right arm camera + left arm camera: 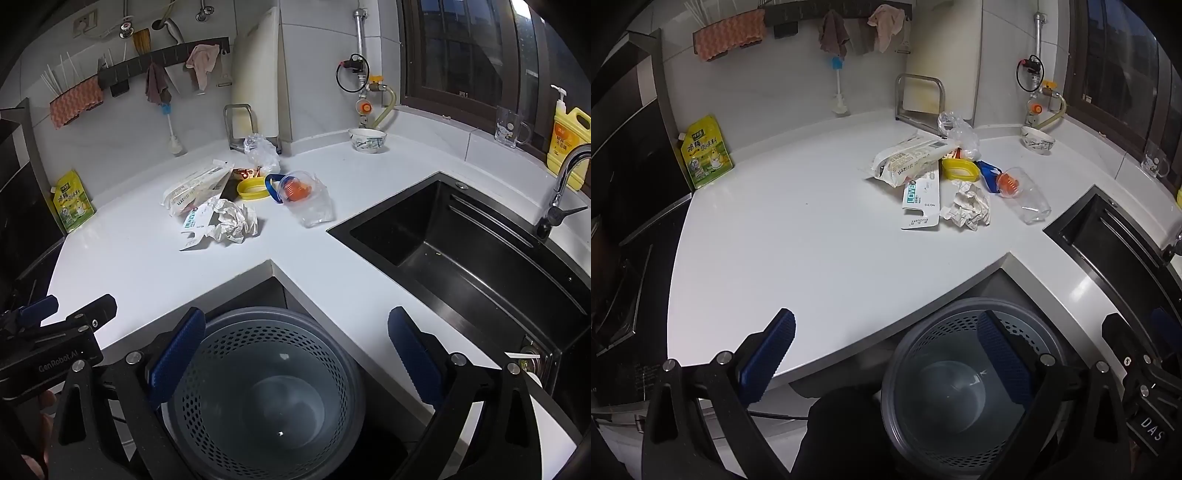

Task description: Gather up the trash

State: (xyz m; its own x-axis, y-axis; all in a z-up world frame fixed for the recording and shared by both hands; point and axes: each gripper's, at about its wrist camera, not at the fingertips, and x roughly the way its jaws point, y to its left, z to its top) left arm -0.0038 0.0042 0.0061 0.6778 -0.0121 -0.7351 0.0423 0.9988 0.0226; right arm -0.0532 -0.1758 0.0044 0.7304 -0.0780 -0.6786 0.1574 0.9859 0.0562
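The trash lies in one heap on the white L-shaped countertop (147,258): a crumpled white paper ball (234,221), a flat printed cardboard package (921,201), a clear plastic cup (310,201) and a yellow oval lid (251,189). Below the counter's inner corner stands a grey perforated round bin (258,391). The left gripper (886,341) and the right gripper (295,339) hang above the bin, both spread wide and grasping nothing. A black sink (480,251) is to the right.

**Trash heaped on my counter, bin below**

Near the back corner of the white counter I see a crumpled paper wad (233,222) touching a flat printed card (194,226), a white food packet (199,188), a yellow lid (253,189), crinkled clear plastic (261,148) and a tipped clear cup (308,201). The grey perforated bin (258,391) stands upright below, its floor bare.
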